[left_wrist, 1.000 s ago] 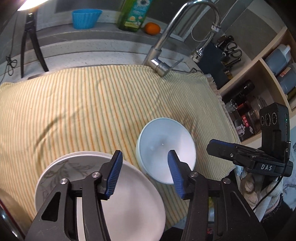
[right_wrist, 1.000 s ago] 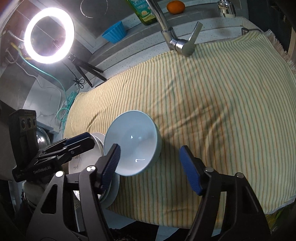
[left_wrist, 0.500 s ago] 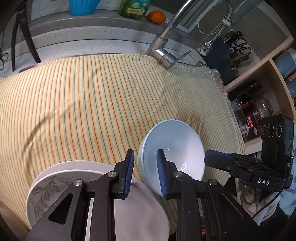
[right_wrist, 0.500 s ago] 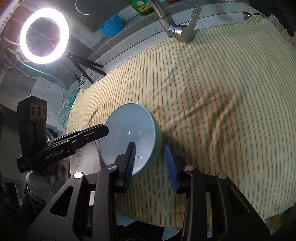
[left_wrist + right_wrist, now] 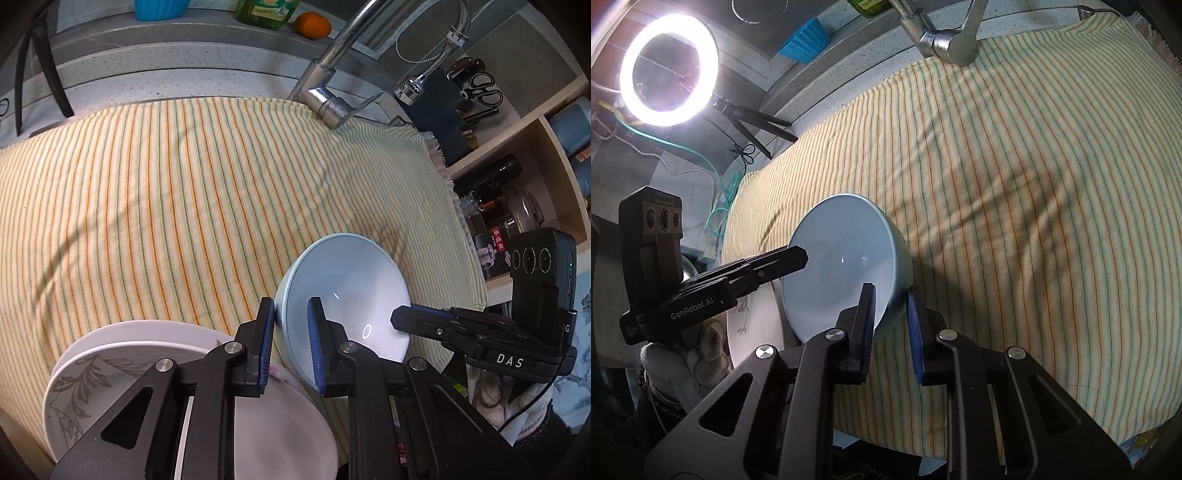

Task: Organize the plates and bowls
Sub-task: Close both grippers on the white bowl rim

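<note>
Pinching the near-left rim of the pale blue bowl (image 5: 347,295), your left hand-held gripper (image 5: 291,347) has one blue pad outside the wall and the other inside, closed on it. Your right hand-held gripper (image 5: 891,325) does the same on the opposite rim, one finger inside the bowl (image 5: 846,266) and one against its outer wall, clamped on the edge. Between the two grips the bowl sits tilted, its opening turned toward your left side.

Just below and beside the left hand-held gripper lies a stack of white plates (image 5: 122,354); the upper one carries a grey leaf pattern, and the bowl's lower edge is right next to the stack. From the right wrist view the plates (image 5: 753,328) show partly behind the other tool.

Beneath everything spreads the striped cloth (image 5: 184,192), yellow with orange and green lines, covering the worktop (image 5: 166,74). Farther off, the chrome faucet (image 5: 328,92) rises at the cloth's back edge. Beyond it stand a blue cup (image 5: 159,7), a green soap bottle (image 5: 266,13) and an orange (image 5: 314,25). A lit ring light (image 5: 668,70) glows at the far left.
</note>
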`<state>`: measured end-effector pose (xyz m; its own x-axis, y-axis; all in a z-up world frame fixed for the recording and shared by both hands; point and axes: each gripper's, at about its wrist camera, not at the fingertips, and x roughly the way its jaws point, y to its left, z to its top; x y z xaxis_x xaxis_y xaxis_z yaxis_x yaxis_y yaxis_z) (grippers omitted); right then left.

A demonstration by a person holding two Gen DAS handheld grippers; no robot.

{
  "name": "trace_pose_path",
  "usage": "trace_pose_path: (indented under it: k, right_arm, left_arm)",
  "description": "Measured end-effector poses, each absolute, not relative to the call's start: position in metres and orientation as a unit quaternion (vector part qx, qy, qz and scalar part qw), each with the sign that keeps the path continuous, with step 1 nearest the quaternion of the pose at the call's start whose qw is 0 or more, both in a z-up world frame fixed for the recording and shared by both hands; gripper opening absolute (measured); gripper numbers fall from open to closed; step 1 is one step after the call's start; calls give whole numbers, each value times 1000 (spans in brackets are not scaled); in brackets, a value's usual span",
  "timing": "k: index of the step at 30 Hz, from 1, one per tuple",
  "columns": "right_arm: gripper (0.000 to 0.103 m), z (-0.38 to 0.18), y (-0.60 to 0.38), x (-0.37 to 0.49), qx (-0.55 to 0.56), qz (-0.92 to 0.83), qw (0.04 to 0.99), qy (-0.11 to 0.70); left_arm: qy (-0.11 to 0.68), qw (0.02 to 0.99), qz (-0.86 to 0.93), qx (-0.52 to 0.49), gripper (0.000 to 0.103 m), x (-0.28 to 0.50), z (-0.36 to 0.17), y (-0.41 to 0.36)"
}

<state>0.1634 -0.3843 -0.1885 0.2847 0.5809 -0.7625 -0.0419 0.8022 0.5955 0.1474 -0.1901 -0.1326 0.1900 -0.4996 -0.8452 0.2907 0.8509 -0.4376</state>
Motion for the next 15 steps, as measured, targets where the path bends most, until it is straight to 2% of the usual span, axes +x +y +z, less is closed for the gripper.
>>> trace_pose_path:
  k: [15]
  right_arm:
    - [17,-150,-382,161,243,211,782,534]
  left_arm:
    - [552,785,-257,-110,16,139,-104,-177]
